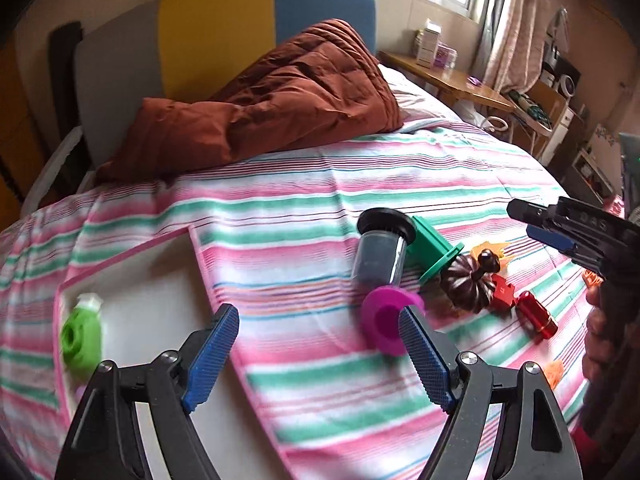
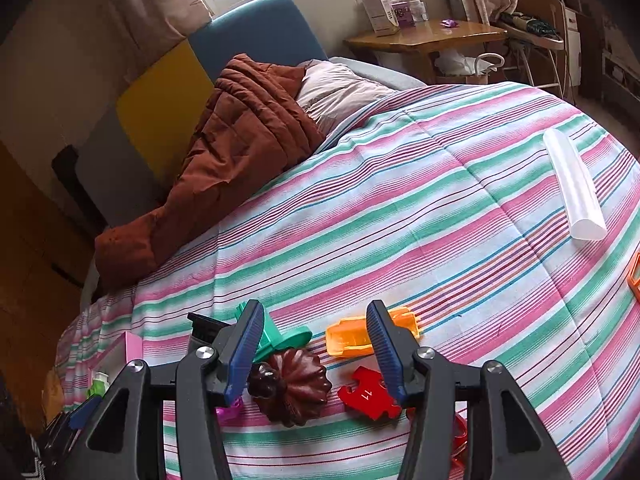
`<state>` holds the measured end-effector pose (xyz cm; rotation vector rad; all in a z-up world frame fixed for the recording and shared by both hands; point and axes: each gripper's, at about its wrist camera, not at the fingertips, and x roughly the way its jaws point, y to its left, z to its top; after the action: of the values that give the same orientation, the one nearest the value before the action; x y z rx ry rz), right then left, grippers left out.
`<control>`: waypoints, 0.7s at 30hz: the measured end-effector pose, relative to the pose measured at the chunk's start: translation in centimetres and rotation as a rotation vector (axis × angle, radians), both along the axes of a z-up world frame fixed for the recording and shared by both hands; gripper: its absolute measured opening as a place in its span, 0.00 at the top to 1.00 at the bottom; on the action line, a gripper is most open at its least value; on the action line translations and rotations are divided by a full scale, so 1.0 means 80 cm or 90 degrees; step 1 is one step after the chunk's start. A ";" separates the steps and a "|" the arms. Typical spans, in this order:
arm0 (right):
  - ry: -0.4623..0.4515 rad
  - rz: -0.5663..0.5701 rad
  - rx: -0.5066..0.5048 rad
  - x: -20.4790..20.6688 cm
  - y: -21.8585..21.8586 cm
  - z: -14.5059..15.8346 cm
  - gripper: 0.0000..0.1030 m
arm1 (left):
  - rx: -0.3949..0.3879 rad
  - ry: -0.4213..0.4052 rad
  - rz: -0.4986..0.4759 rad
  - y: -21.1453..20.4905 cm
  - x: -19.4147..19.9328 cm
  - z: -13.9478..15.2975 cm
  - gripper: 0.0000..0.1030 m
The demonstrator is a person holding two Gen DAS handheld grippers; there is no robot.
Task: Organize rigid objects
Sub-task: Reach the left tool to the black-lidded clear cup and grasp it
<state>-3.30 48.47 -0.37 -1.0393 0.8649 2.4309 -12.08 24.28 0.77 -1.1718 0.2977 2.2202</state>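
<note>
My left gripper is open and empty above the striped bedspread, beside a magenta funnel-shaped piece at its right finger. A green piece lies in the pink-rimmed white tray to the left. A dark cylinder, a green flanged part, a dark brown pumpkin, a red puzzle piece and a red cylinder lie in a cluster. My right gripper is open and empty above the pumpkin, the red puzzle piece and an orange piece.
A brown quilt is heaped at the head of the bed. A white tube and an orange object lie at the right of the bedspread. A wooden side table stands beyond the bed.
</note>
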 end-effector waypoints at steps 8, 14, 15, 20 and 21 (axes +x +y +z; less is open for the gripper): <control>-0.009 0.030 -0.006 -0.009 -0.008 -0.002 0.48 | -0.015 -0.022 -0.063 0.069 -0.040 -0.021 0.22; -0.017 0.042 -0.013 -0.012 -0.011 -0.007 0.48 | -0.047 -0.050 -0.109 0.112 -0.061 -0.053 0.24; -0.017 0.043 -0.014 -0.013 -0.011 -0.008 0.48 | -0.054 -0.056 -0.111 0.117 -0.065 -0.059 0.24; -0.018 0.043 -0.016 -0.015 -0.009 -0.009 0.47 | -0.051 -0.092 -0.100 0.121 -0.078 -0.084 0.57; -0.018 0.040 -0.015 -0.014 -0.008 -0.009 0.47 | -0.040 -0.090 -0.096 0.118 -0.079 -0.083 0.57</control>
<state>-4.45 47.83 -1.10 -1.1222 0.8664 2.4574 -18.37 33.75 -5.86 -1.2881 0.3869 2.0001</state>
